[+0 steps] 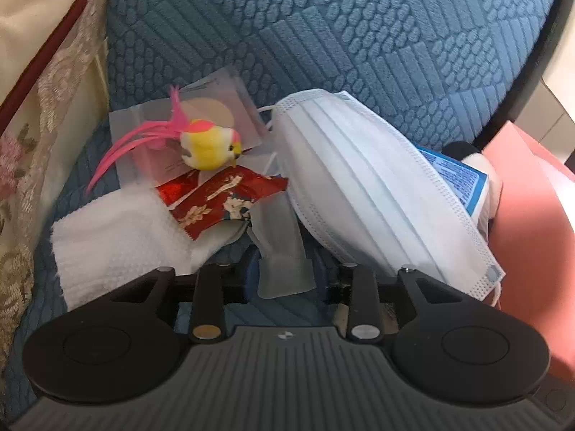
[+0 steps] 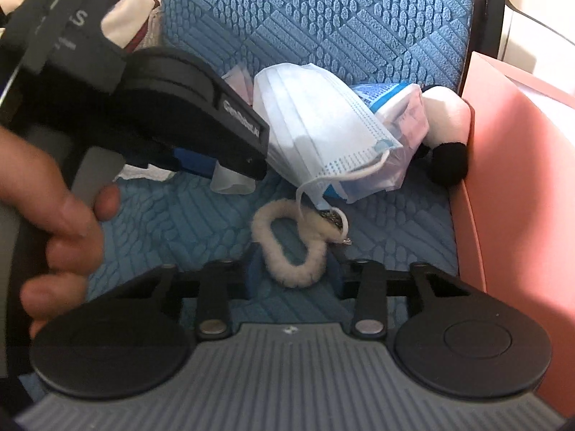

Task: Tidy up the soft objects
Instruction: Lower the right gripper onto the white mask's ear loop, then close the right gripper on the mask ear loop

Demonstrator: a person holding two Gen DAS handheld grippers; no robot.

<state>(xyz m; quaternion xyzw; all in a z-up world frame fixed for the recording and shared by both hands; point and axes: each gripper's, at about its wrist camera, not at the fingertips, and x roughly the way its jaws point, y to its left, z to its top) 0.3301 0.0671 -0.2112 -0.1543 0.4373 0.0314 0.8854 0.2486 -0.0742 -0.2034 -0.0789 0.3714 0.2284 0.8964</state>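
Observation:
On the blue textured seat (image 1: 323, 36) lies a heap of small things. My left gripper (image 1: 287, 269) is shut on a frosted translucent plastic packet (image 1: 284, 251) at the front of the heap. Behind it lie a yellow toy bird (image 1: 208, 147) with pink feathers, a red flowered wrapper (image 1: 222, 197), a white tissue (image 1: 118, 230) and a pale blue face mask (image 1: 363, 186). In the right wrist view my right gripper (image 2: 296, 269) is shut on a cream fluffy scrunchie (image 2: 287, 248) that rests on the seat. The mask (image 2: 316, 133) has an ear loop draped over the scrunchie.
A pink box wall (image 2: 521, 179) bounds the seat on the right. A black and white plush (image 2: 445, 125) and a blue-and-white packet (image 1: 456, 179) sit behind the mask. An embroidered cushion (image 1: 36, 125) stands at the left. A hand (image 2: 54, 215) holds the left gripper (image 2: 233, 176).

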